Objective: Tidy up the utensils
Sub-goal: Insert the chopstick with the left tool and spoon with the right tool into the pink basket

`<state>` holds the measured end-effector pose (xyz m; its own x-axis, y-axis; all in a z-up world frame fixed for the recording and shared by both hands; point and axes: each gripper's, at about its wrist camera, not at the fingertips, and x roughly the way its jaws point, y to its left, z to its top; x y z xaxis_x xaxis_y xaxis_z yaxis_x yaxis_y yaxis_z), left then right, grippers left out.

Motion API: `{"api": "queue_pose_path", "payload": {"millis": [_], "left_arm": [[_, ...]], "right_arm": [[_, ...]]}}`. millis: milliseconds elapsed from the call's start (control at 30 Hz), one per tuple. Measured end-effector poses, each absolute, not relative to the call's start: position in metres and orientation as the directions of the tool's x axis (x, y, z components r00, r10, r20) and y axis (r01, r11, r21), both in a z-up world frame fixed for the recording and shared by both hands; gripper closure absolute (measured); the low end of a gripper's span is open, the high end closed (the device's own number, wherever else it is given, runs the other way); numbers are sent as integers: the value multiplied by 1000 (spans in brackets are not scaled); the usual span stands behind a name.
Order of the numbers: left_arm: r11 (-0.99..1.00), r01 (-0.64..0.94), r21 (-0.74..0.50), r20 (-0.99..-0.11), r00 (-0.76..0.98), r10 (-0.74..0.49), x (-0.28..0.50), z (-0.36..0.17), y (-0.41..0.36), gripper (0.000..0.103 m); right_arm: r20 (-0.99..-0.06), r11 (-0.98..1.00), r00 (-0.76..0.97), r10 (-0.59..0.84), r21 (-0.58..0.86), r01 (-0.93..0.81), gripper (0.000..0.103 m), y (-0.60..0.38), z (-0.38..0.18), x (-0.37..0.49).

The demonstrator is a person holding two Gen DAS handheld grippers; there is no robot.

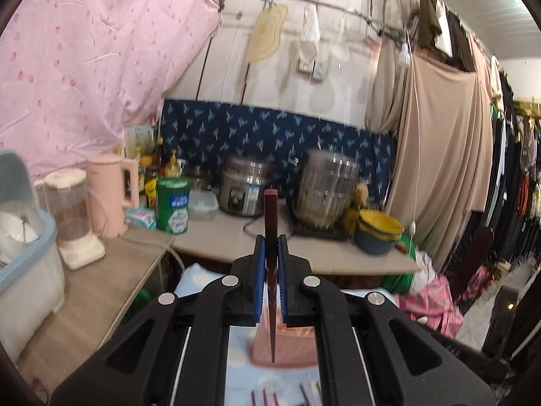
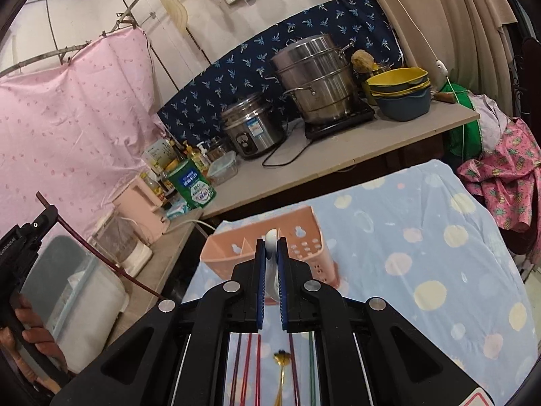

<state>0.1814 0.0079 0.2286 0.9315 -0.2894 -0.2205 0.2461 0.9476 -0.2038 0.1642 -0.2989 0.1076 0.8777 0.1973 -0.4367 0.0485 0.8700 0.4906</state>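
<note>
The left tongs pinch a dark red chopstick near its middle, its tip hanging above the pink utensil caddy, while the right tongs pinch a white spoon just short of the same caddy on the blue spotted cloth. More chopsticks and a gold spoon lie on the cloth nearer the camera. With both sets of tongs converging on one light caddy, I judge they could collide or tip it, and the thin chopstick could pivot and miss its compartment.
</note>
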Motion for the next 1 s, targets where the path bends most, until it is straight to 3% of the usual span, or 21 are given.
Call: {"api": "queue_pose_path", "payload": {"millis": [233,600,667,733,800,1000], "left_arm": [[944,248,-217,-191,938,-290,226,227,-10,96],[954,213,-209,-345,897,-276,280,167,-28,96],[954,208,-217,-362,890,-277,281,161,-27,91],[958,188,-216,-373,891,-259,280,159,-24,64],[964,165,-208,-368,900,-234,276,160,-21,53],[975,154,-160,-409,888,-208,248,158,-10,51]], "right_arm": [[-408,838,886,219,544,43,96,-309,106,220],[-513,844,835,198,523,121,92,-314,58,258],[-507,848,844,172,512,135,89,-314,56,254],[-496,852,852,164,507,131,86,-314,60,248],[-486,856,861,151,500,132,77,-314,65,241],[-493,886,861,123,445,128,74,-306,79,201]]}}
